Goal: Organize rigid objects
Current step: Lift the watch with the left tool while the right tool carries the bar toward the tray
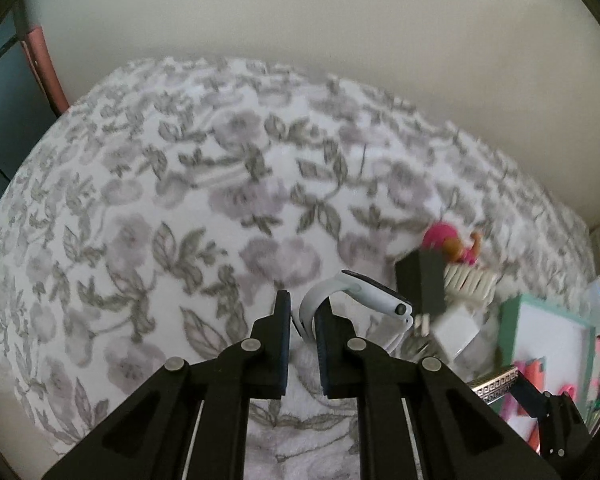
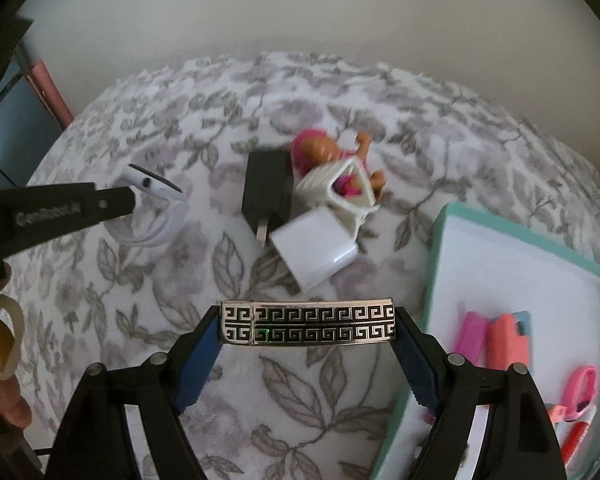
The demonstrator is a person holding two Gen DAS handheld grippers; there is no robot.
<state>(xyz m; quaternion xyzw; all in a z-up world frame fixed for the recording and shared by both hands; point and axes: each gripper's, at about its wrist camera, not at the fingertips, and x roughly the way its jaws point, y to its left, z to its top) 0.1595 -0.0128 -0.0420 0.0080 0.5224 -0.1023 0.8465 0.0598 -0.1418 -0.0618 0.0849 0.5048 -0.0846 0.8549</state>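
My left gripper (image 1: 304, 306) is shut on the white strap of a white smartwatch (image 1: 374, 294), lifted above the floral blanket (image 1: 180, 200); its dark face points right. The right wrist view shows that watch (image 2: 150, 182) hanging from the left gripper (image 2: 114, 200). My right gripper (image 2: 308, 326) is shut on a metal bar with a black Greek-key pattern (image 2: 324, 322), held by its two ends across the jaws. The bar's end (image 1: 496, 386) shows at the lower right of the left wrist view.
On the blanket lie a black charger (image 2: 266, 190), a white charger (image 2: 316, 254), and a ribbed white basket (image 2: 340, 190) with a pink-clad doll (image 2: 324, 148). A teal-rimmed white box (image 2: 440, 248) at the right holds pink and orange items. A wall stands behind.
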